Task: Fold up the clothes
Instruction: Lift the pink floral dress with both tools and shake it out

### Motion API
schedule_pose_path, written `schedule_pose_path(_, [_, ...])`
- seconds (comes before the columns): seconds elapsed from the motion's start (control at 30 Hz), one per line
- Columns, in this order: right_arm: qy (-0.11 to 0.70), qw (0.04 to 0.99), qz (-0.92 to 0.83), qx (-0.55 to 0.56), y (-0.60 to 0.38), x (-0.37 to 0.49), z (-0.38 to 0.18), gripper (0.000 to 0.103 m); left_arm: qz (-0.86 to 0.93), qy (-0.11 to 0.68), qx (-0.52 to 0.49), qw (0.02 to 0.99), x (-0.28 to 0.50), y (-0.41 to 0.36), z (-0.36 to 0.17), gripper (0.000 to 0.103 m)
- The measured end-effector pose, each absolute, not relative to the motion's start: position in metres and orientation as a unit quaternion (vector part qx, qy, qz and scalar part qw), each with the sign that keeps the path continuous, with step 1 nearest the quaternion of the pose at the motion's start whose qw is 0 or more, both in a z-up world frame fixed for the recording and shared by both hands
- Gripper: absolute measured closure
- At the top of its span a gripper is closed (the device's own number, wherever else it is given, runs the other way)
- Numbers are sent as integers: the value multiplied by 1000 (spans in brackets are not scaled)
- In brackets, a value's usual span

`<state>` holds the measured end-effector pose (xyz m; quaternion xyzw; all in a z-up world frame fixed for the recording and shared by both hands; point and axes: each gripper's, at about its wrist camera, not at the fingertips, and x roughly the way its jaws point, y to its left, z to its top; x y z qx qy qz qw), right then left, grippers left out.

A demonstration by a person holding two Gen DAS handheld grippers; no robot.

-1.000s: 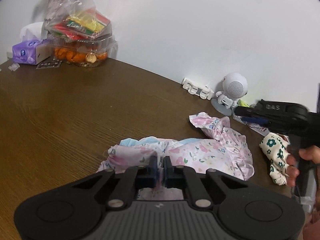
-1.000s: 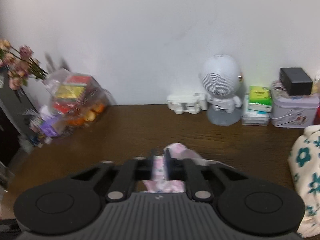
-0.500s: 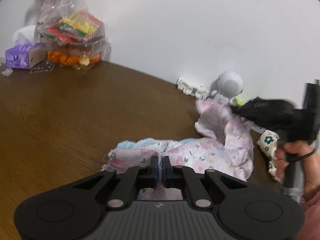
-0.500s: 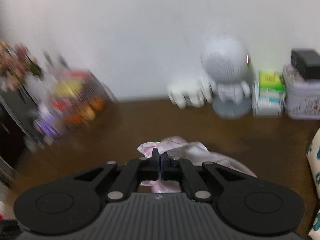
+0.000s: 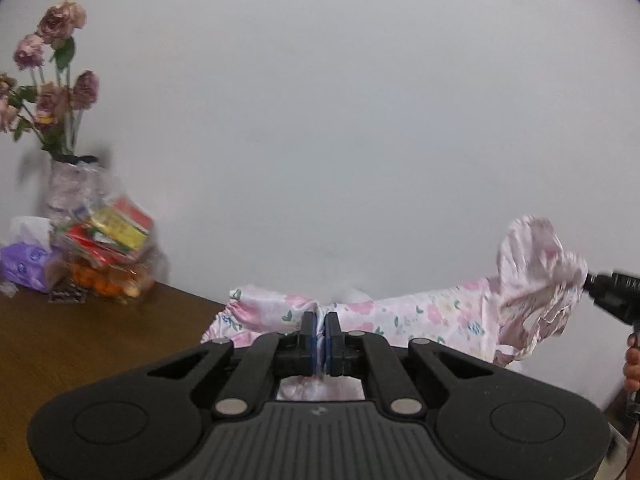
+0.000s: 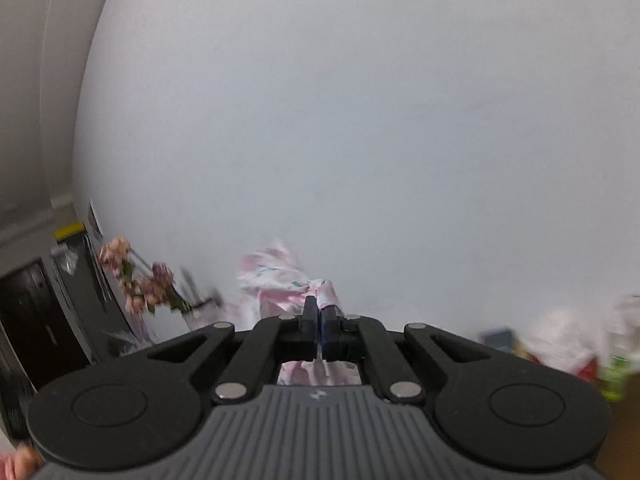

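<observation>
One floral garment (image 5: 436,312) is held aloft at lower centre, pinched at one edge by the left gripper (image 5: 319,332) and at the ruffled far end by the right gripper (image 6: 319,322); both jaws are clamped on cloth. One wooden table (image 5: 92,344) lies lower left, bearing one vase of flowers (image 5: 60,120), one tissue pack (image 5: 24,266) and one snack pile (image 5: 108,240) against one white wall (image 5: 320,120).

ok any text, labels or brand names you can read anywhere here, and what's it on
Nothing reads clearly.
Purple tissue pack: print too blurred.
Red and yellow packets in the clear bag: print too blurred.
Small logo on the black tool body: a mark, no letters.
Right wrist view: motion-blurred, nothing legible.
</observation>
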<state>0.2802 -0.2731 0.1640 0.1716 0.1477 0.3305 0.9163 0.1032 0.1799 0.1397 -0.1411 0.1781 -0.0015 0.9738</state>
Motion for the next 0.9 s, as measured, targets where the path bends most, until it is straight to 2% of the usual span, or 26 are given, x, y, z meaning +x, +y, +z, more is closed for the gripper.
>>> schedule_pose_path(0.2, [171,911,331,176,-339,190,129,102,-15,272,-99,957,85,147,100,98])
schedule_pose_path(0.3, [171,908,339,177,-343,166,126,102,35,301,-67,951,98,131,89,81])
schedule_pose_path(0.33, [174,905,347,174,-340,160,127,102,16,299,-70,952,96,121,89,72])
schedule_pose_path(0.37, [176,902,354,171,-337,155,128,102,-32,295,-73,952,93,108,91,60])
schedule_pose_path(0.47, [177,898,372,152,-319,137,131,102,-167,282,-65,942,79,62,94,36])
schedule_pose_path(0.7, [167,888,409,126,-286,96,135,102,-221,291,-3,931,70,-32,69,33])
schedule_pose_path(0.9, [131,890,418,127,-293,60,147,102,-214,321,-38,922,84,-45,40,34])
